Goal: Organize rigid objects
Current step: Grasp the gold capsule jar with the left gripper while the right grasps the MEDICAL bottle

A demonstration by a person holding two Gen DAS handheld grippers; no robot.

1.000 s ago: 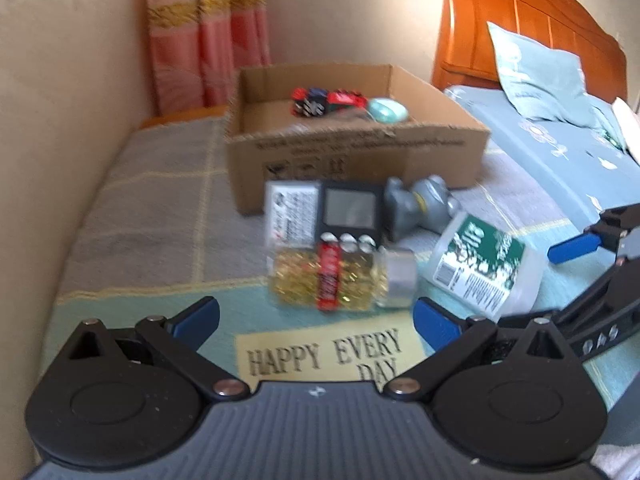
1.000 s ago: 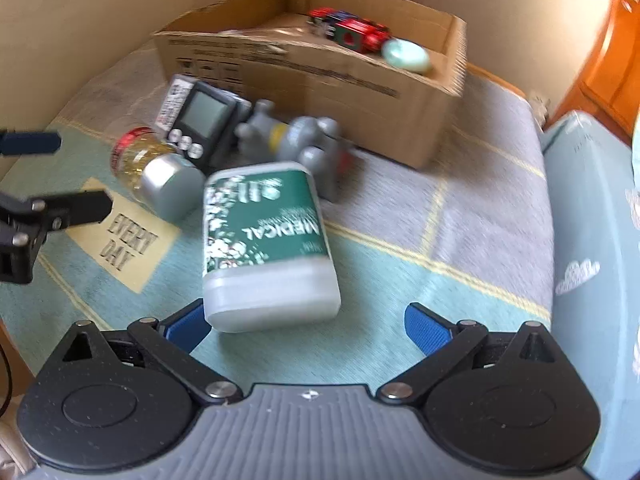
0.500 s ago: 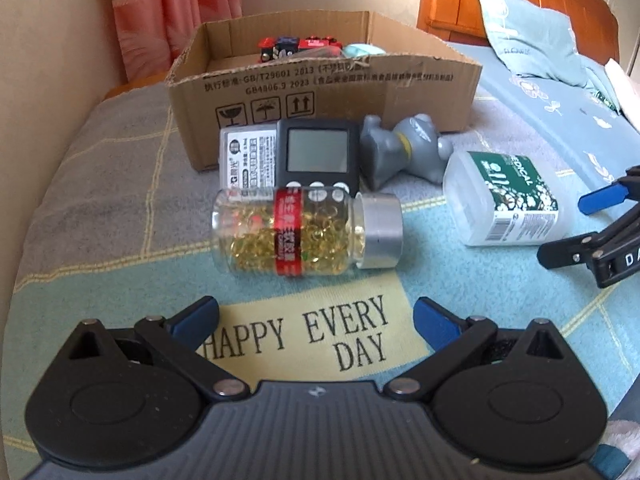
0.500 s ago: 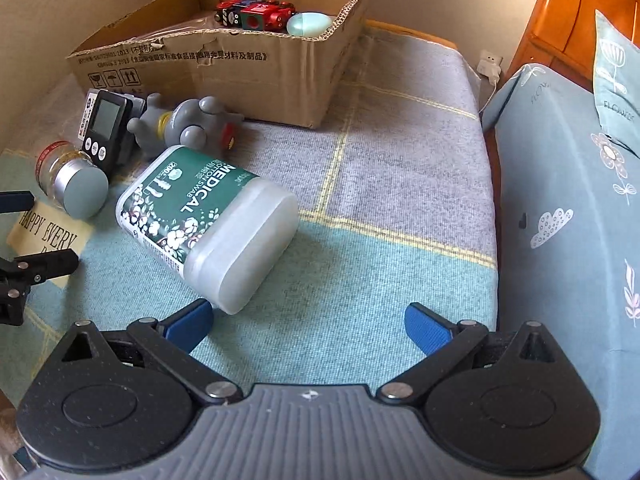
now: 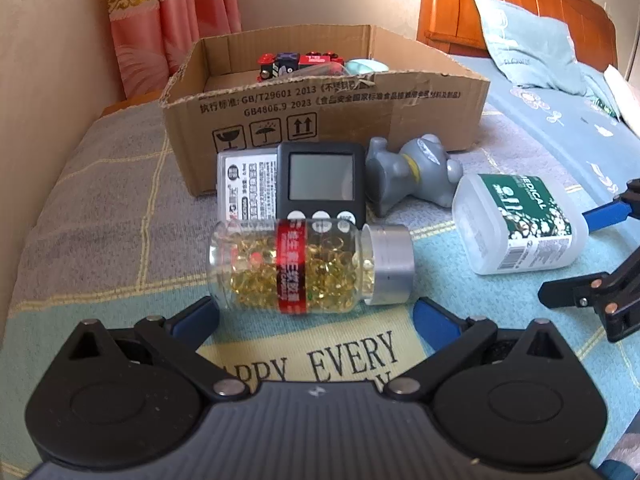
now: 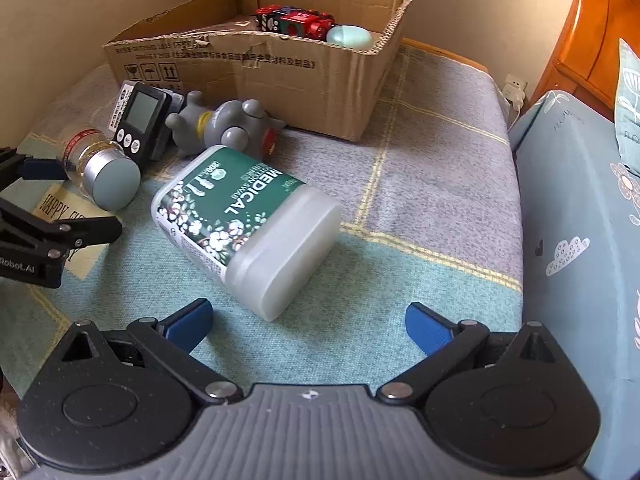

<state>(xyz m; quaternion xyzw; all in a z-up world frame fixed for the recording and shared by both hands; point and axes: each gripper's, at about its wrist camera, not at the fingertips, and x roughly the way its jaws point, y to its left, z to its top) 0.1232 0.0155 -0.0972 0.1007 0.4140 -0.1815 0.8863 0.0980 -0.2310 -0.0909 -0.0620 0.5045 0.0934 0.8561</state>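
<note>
A clear capsule bottle (image 5: 308,266) with a red label and silver cap lies on its side just ahead of my open left gripper (image 5: 316,320); it also shows in the right wrist view (image 6: 100,166). A white jar with a green MEDICAL label (image 6: 244,228) lies just ahead of my open right gripper (image 6: 308,326); it also shows in the left wrist view (image 5: 520,224). Behind them lie a black timer (image 5: 320,180), a white battery pack (image 5: 246,184) and a grey toy figure (image 5: 412,170). The cardboard box (image 5: 320,120) holds a red toy train (image 6: 296,22) and a mint egg (image 6: 348,38).
Everything lies on a checked blanket (image 6: 420,168) with a "HAPPY EVERY DAY" patch (image 5: 316,356). A beige wall (image 5: 52,80) runs along the left. A bed with a blue sheet (image 6: 580,208) and a wooden headboard (image 5: 520,12) stands on the right.
Both grippers have moved forward and lower. The capsule bottle now lies close to the left fingertips, and the MEDICAL jar close to the right ones. Both stay open.
</note>
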